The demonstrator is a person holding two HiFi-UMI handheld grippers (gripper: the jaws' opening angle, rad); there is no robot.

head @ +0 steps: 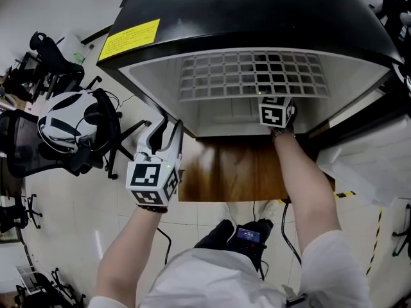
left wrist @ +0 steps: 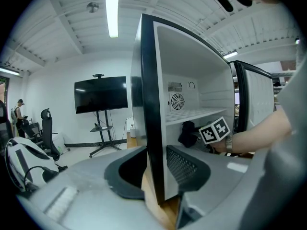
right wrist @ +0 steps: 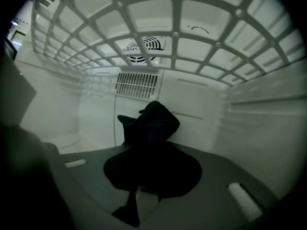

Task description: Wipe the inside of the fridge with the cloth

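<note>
The grip on the cloth is being shown only in the right gripper view. The dark fabric is being pinched between the narrowly set jaws of the right gripper, with a bunch standing up ahead of them at the frame's centre. There the white interior of the fridge is being viewed from below the wire shelf, with a round fan grille above a slatted vent on the back wall. In the head view the cloth is being hidden by that shelf, and only the right gripper's marker cube is being shown at the opening. In the left gripper view the cloth is being seen from the side, as a dark lump under the shelf, right of centre, just beside the cube.

The left gripper is being closed about the front edge of the fridge's side wall, one jaw outside and one inside. This is being made plain by its own view alone. A television on a stand is also being shown there, at the left.

The right forearm is being stretched up the frame into the opening. The left forearm is being angled up from the lower left to the fridge's left front corner.
</note>
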